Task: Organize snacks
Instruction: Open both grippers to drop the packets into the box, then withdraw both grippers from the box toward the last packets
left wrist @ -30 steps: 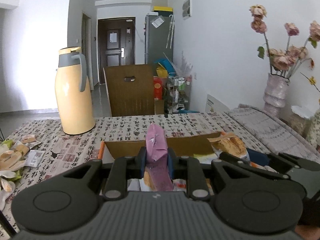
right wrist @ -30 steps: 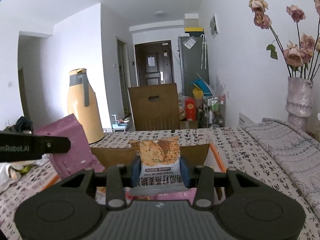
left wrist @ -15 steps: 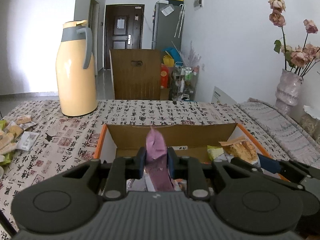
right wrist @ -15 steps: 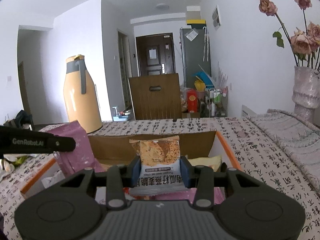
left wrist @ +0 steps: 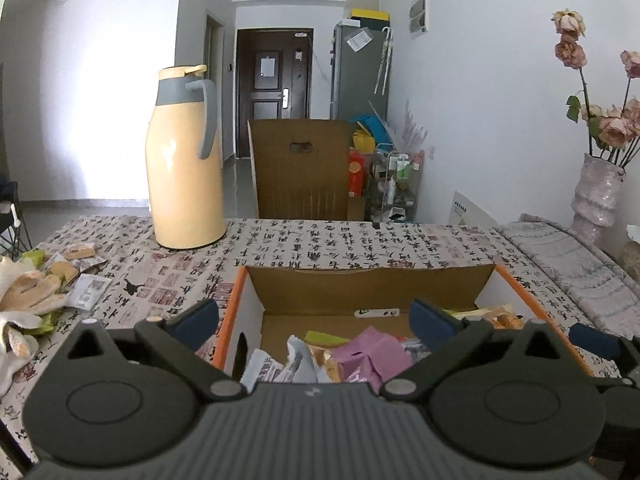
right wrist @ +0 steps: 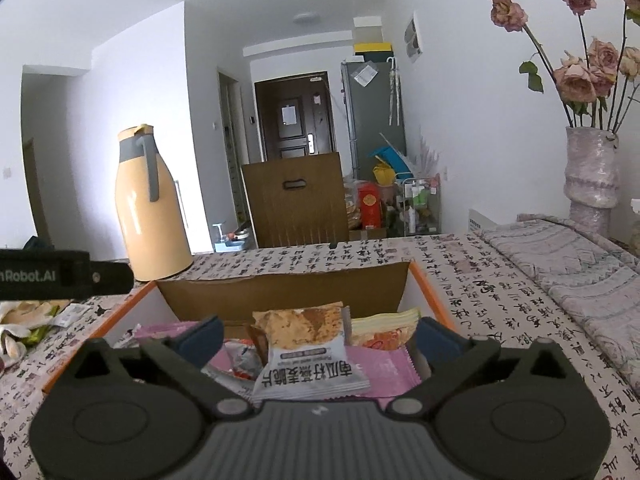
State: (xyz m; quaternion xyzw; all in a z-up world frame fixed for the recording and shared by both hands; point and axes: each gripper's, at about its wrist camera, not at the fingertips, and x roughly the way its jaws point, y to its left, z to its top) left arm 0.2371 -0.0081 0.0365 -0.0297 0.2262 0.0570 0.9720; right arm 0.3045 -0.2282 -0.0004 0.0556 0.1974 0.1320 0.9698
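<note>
Yellow thermos (left wrist: 186, 160), vase (right wrist: 592, 176) of dried roses

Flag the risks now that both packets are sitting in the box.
1. The right gripper has just opened, yet the oat crisp packet lies between its fingers; pulling back could drag it out.
2. The purple packet lies likewise inside the just-opened left gripper.
3. Loose snacks remain outside the box.

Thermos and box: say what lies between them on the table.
Only bare patterned tablecloth lies between the thermos and the box, seen in the left wrist view.
</note>
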